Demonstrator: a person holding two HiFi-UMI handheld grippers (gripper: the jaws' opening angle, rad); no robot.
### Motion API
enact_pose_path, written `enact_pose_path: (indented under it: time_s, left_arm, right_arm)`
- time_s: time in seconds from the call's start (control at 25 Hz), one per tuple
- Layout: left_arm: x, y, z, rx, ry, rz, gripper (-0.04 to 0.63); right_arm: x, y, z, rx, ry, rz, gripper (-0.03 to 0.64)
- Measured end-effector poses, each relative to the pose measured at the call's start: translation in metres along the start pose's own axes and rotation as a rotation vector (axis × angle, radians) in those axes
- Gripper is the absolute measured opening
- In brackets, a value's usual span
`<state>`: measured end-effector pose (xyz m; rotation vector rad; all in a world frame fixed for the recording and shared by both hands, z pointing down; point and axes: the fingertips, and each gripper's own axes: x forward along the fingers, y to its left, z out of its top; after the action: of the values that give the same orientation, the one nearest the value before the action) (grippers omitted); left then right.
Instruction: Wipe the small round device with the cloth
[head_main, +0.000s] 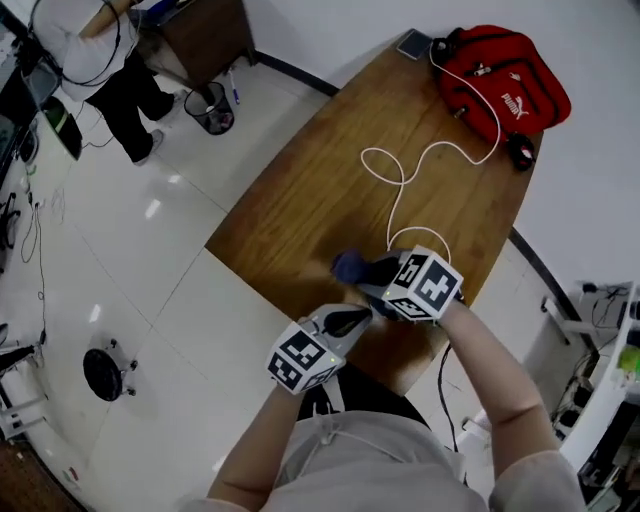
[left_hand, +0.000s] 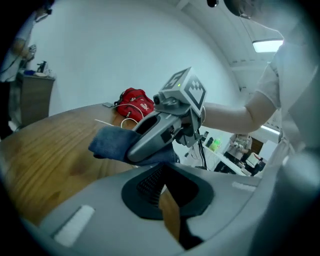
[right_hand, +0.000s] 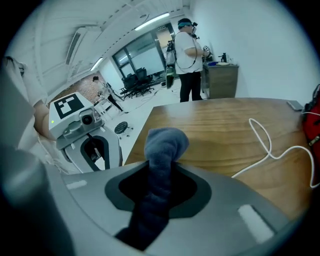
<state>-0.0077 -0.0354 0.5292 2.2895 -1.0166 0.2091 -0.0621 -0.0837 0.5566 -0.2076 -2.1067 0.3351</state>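
Two states | right hand-held gripper (right_hand: 158, 186) clamps rolled, fuzzy dark-blue cloth (right_hand: 166, 142) | left hand-held gripper (left_hand: 167, 194) closed

Wooden table (head_main: 300, 200): red bag (head_main: 503, 75) at far end; flat grey device (head_main: 412, 43) beside it; white cable (head_main: 420, 165) looped mid-table; small round black device (head_main: 521, 151) near bag.
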Motion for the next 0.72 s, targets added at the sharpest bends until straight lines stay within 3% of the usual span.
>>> enact_pose_path:
  time_s: [0.12,0.4,0.6,0.72]
  left_arm:
    - [0.001,0.010,-0.003,-0.080,-0.067,0.076,0.006]
    - [0.002,0.025,-0.015,-0.159,-0.137,0.220,0.006]
    - [0.013,0.019,-0.017,-0.182,-0.154,0.243,0.006]
    - [0.015,0.020,-0.014,-0.183,-0.159,0.252,0.006]
  right_arm:
    - [0.016,-0.007,-0.001,-0.027,0.026,0.079,0.112]
    - [0.041,-0.025,-0.005,-0.093,0.052,0.171,0.110]
    - [0.050,-0.028,-0.021,-0.046,0.055,0.261,0.110]
    - [0.050,-0.037,-0.024,-0.025,0.036,0.261,0.110]
